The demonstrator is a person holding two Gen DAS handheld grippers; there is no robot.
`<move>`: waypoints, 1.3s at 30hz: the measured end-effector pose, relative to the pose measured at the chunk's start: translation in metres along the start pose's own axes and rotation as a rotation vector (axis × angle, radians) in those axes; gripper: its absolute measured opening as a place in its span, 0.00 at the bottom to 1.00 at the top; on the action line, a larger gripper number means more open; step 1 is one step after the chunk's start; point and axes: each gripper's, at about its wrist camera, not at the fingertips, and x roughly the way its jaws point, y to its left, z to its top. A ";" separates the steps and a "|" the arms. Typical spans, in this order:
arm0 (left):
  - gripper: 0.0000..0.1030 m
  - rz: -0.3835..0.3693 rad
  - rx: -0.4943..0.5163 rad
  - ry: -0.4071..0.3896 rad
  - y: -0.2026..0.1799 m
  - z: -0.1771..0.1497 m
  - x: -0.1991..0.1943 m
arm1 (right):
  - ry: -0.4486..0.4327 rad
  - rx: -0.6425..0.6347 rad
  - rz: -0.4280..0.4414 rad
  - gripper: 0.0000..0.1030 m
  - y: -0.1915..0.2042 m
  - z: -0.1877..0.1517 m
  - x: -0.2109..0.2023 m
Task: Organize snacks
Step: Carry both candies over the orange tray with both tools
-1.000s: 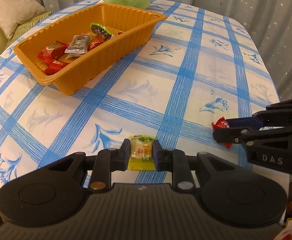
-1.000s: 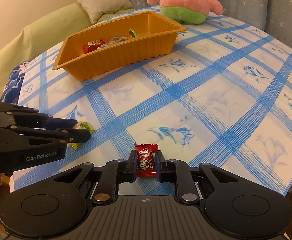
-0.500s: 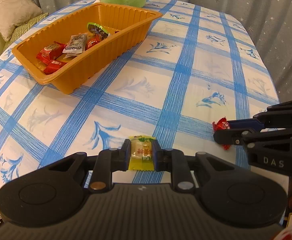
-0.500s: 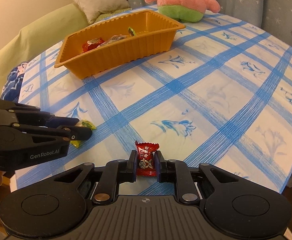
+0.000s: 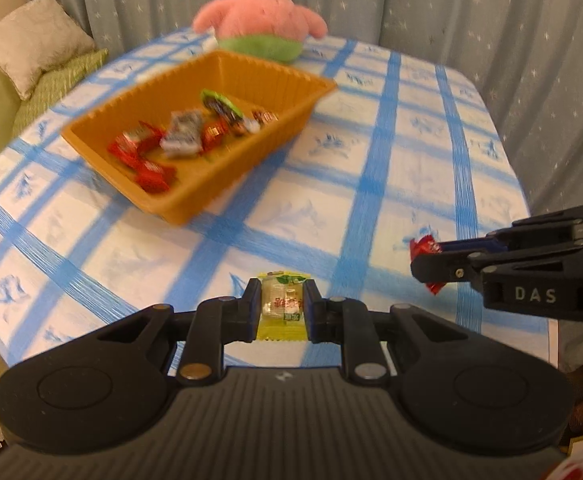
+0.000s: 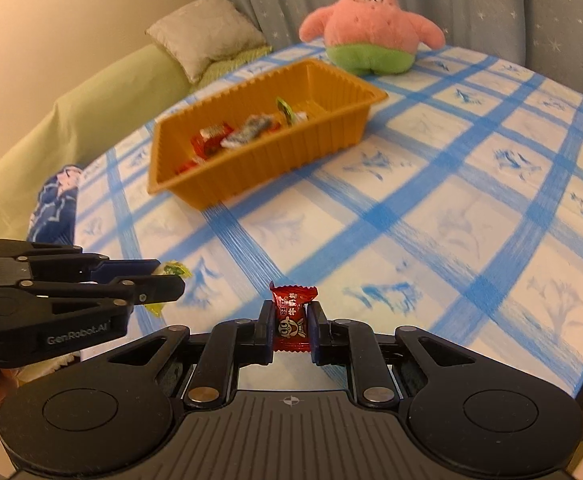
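My left gripper [image 5: 282, 300] is shut on a yellow-green wrapped candy [image 5: 282, 307] and holds it above the near table edge. My right gripper [image 6: 291, 316] is shut on a red wrapped candy [image 6: 291, 316], also lifted off the cloth. Each gripper shows in the other view, the right gripper [image 5: 431, 264] at the right, the left gripper [image 6: 167, 280] at the left. An orange tray [image 5: 251, 168] holding several wrapped snacks stands further back on the left; it also shows in the right wrist view [image 6: 259, 160].
A blue-checked tablecloth [image 5: 371, 200] covers the table. A pink starfish plush [image 5: 259, 20] sits behind the tray. A green sofa with a grey cushion [image 6: 207, 40] lies to the left, and starred curtains hang behind.
Both grippers have lifted with their candies and tilted up, so the tray and plush sit lower and farther in view. Both grips are unchanged.
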 end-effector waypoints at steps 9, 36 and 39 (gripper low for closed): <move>0.18 0.057 -0.004 -0.075 0.037 0.042 -0.011 | -0.098 -0.018 0.031 0.16 0.020 0.052 0.007; 0.18 0.005 0.056 -0.071 0.091 0.113 0.064 | -0.173 0.091 -0.009 0.16 0.015 0.149 0.073; 0.19 -0.001 0.055 -0.060 0.092 0.115 0.073 | -0.166 0.101 -0.015 0.16 0.013 0.151 0.078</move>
